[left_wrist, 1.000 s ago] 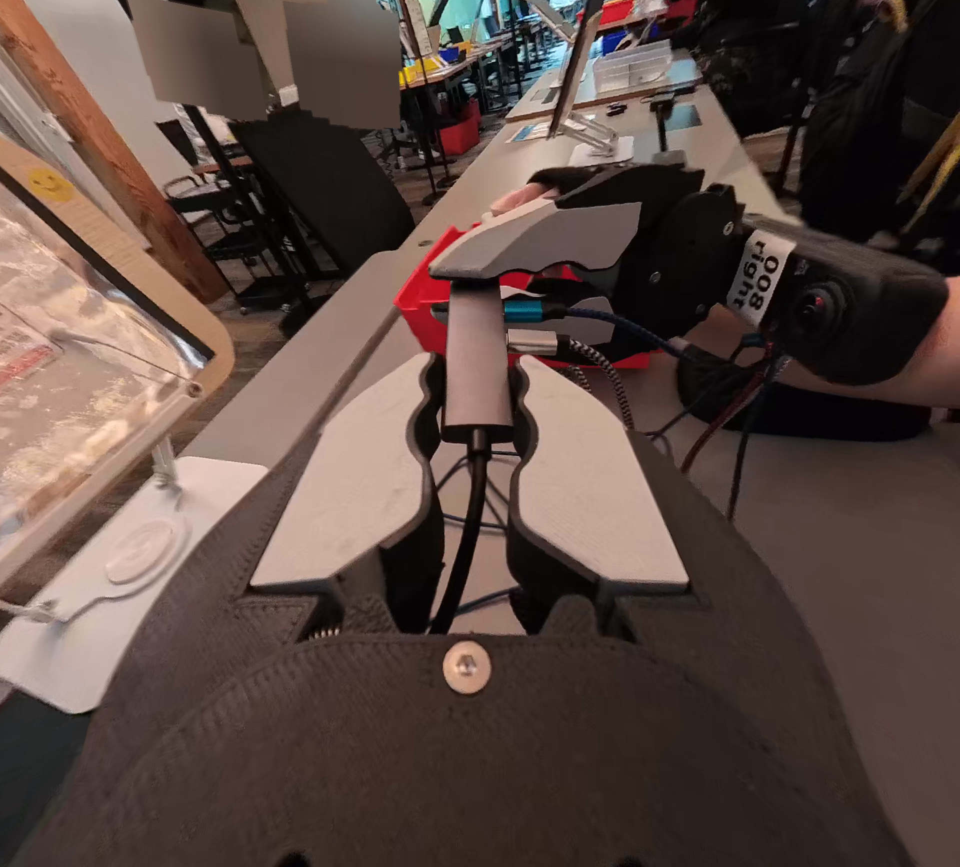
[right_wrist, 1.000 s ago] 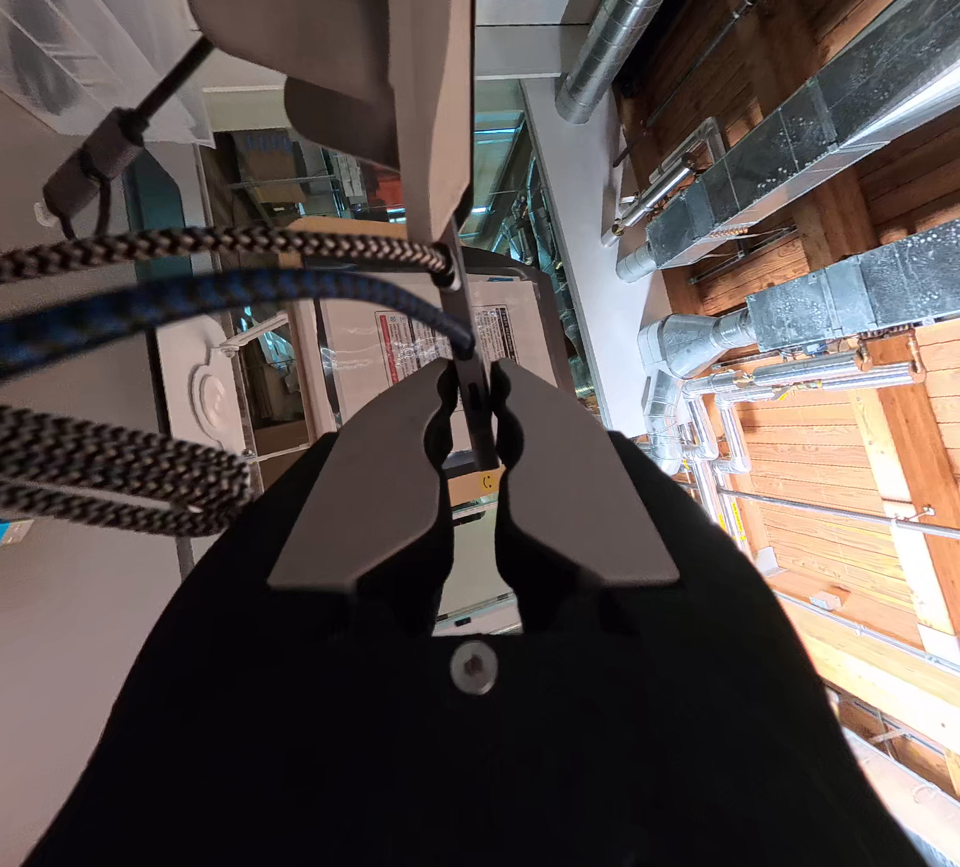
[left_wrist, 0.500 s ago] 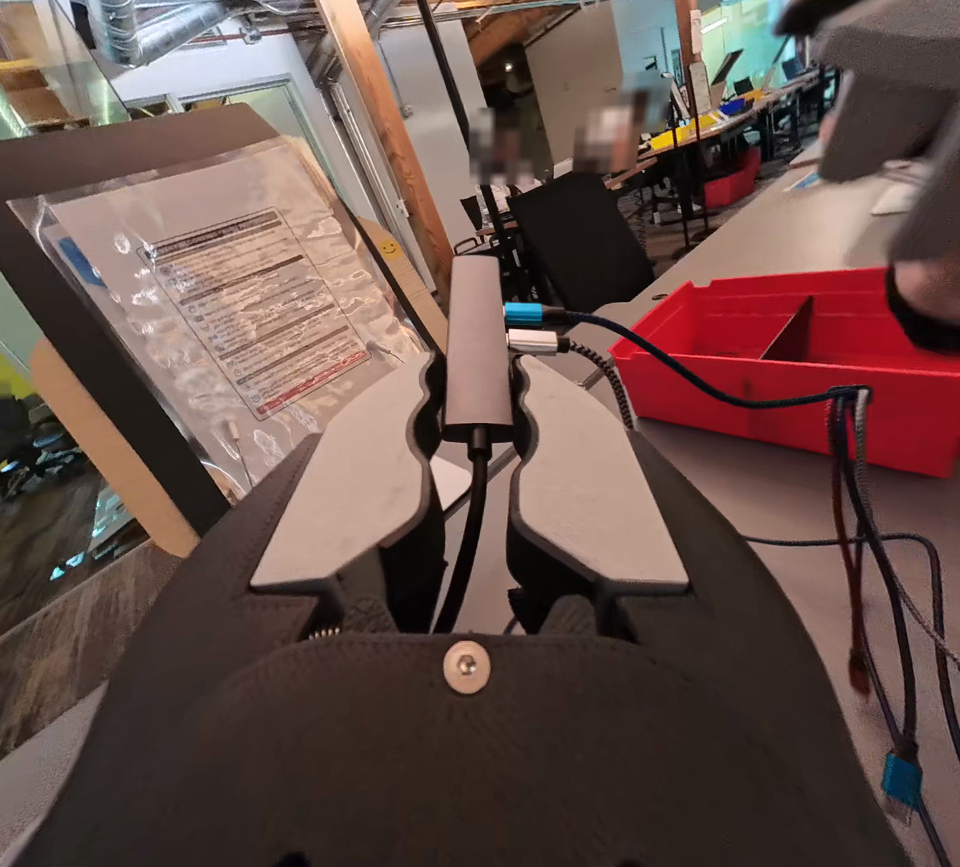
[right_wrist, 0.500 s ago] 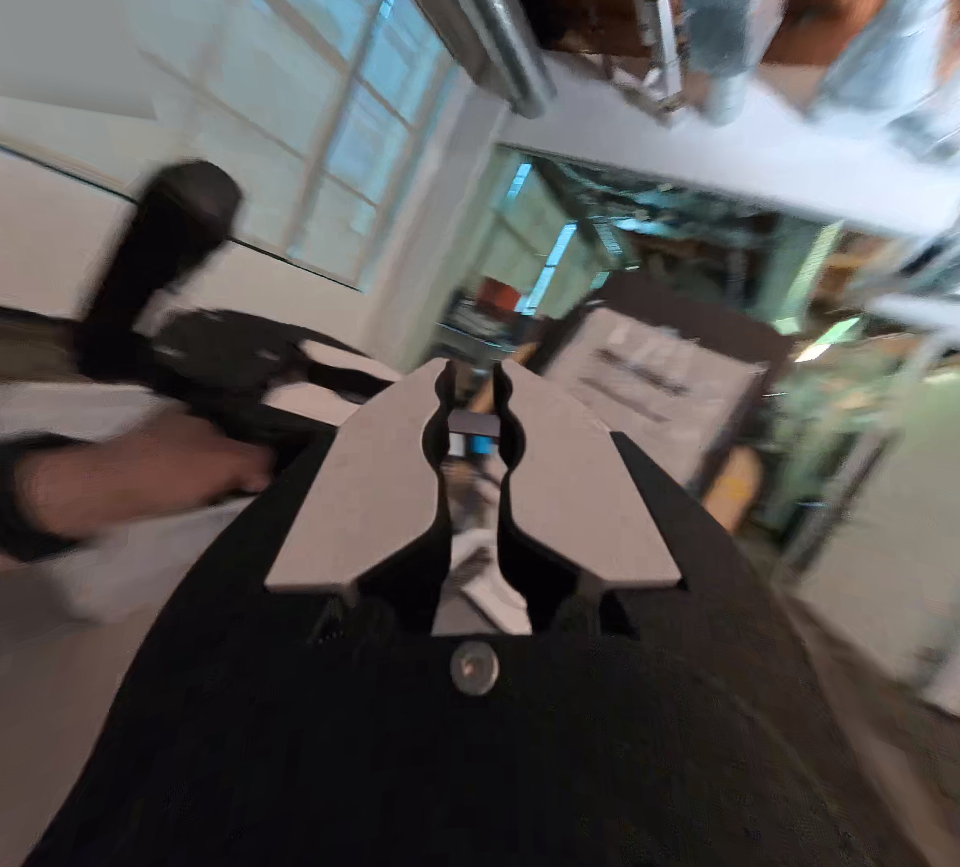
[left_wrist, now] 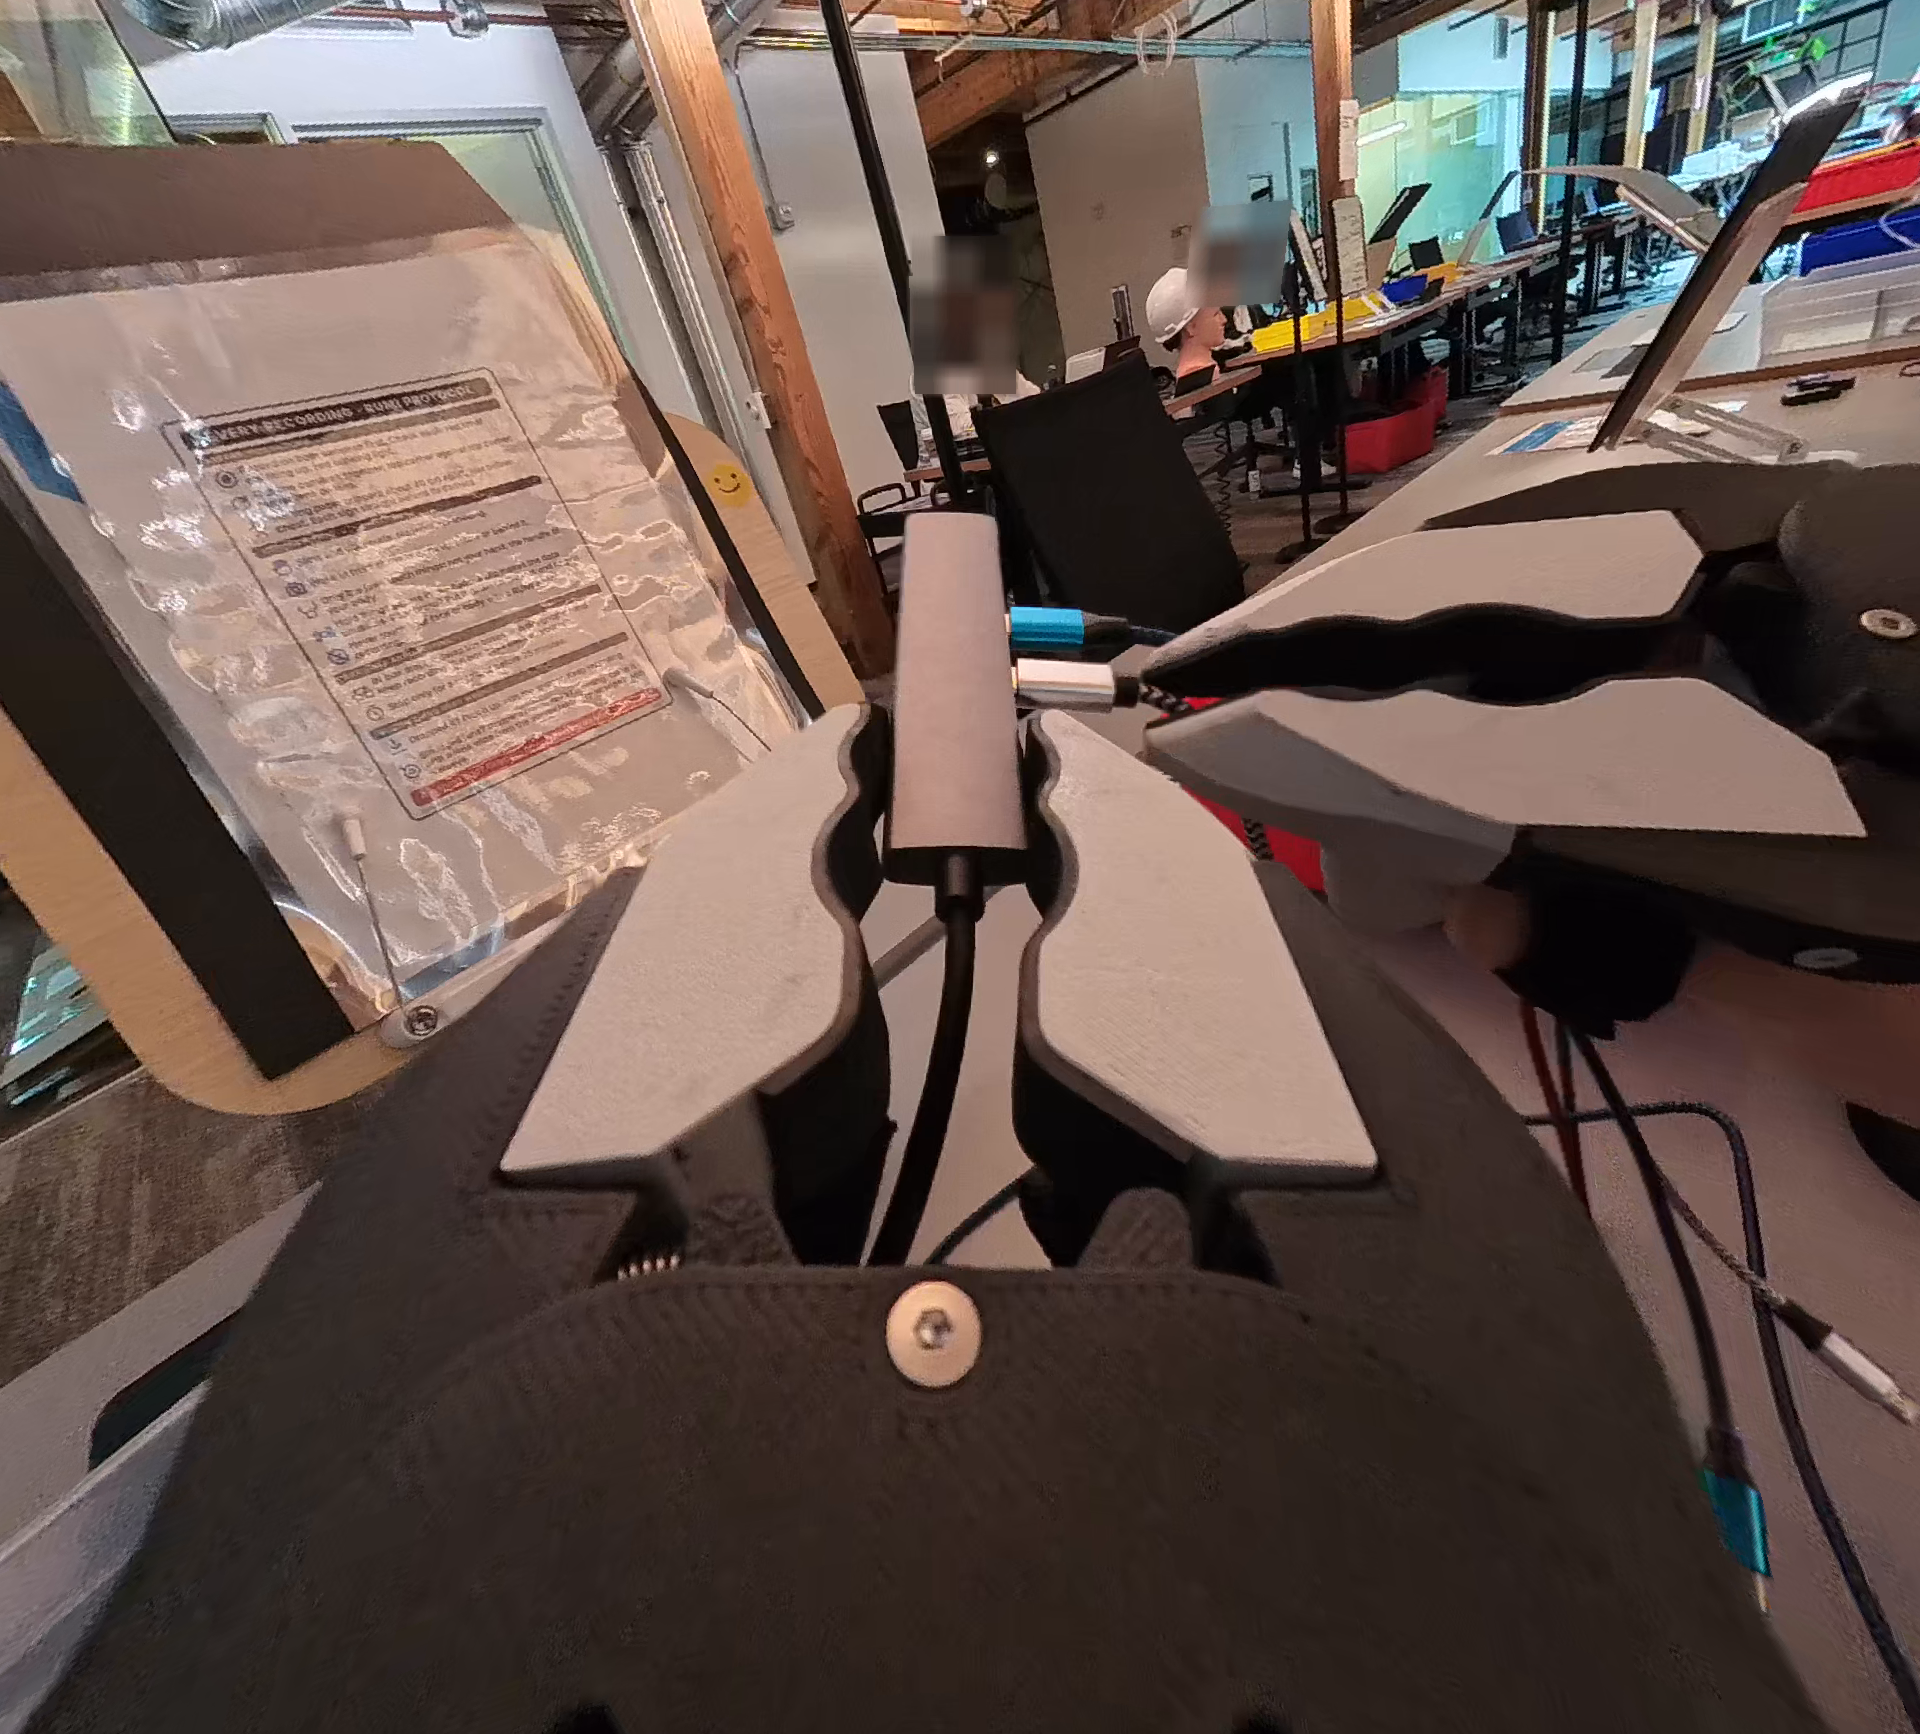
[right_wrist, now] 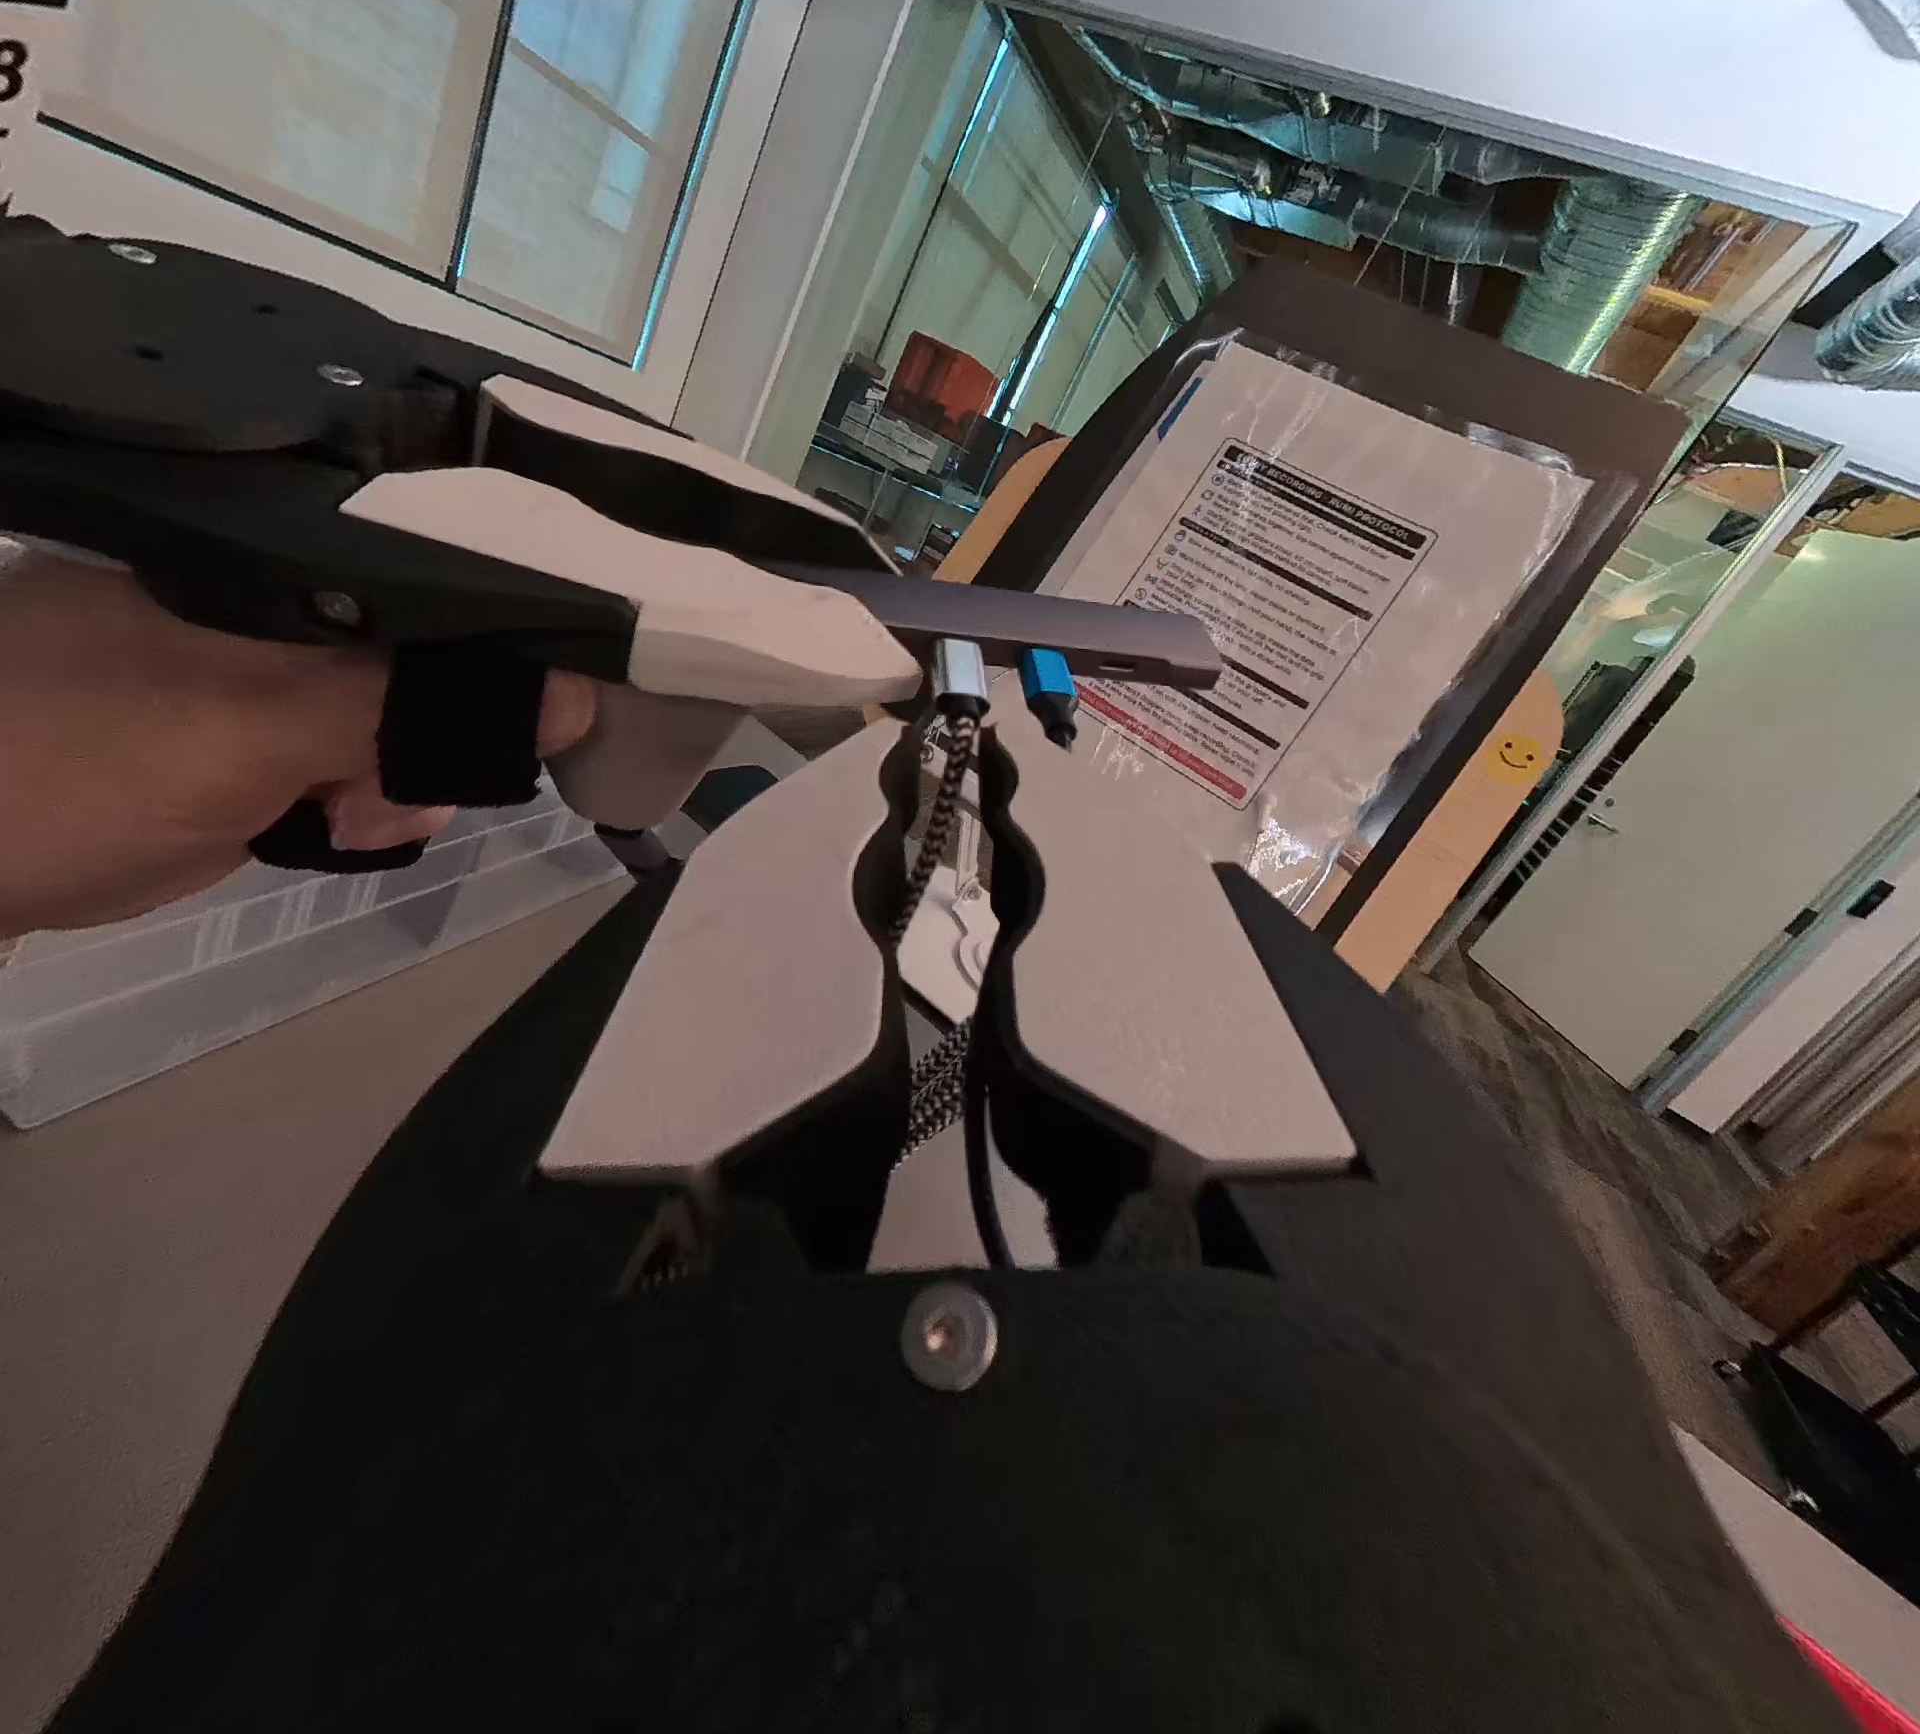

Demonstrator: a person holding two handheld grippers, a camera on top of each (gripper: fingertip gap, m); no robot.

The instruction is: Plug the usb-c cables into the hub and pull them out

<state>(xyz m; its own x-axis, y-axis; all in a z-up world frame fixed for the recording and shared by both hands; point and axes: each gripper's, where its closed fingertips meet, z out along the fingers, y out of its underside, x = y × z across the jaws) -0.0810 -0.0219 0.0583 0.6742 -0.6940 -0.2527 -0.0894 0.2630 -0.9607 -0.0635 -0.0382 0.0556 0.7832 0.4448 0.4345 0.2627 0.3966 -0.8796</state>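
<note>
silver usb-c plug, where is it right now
The silver usb-c plug sits in the hub's right side in the left wrist view, just below the blue plug, with the right gripper closing around its braided cable.

Left gripper (left_wrist: 951, 749) clamped on grey hub (left_wrist: 951, 666), hub sticking up past the fingertips, its black lead (left_wrist: 940, 1050) running back between the fingers. 2 plugs seated in the hub's right side: blue plug (left_wrist: 1049, 626) above, silver plug (left_wrist: 1065, 685) below. Right gripper (left_wrist: 1148, 697) comes in from the right, tips just behind the silver plug on its braided cable (left_wrist: 1143, 699); jaws nearly closed around it. Loose cables (left_wrist: 1662, 1269) lie on grey table (left_wrist: 1818, 1196) at right. Laminated sheet (left_wrist: 416, 604) on a board at left.
</note>
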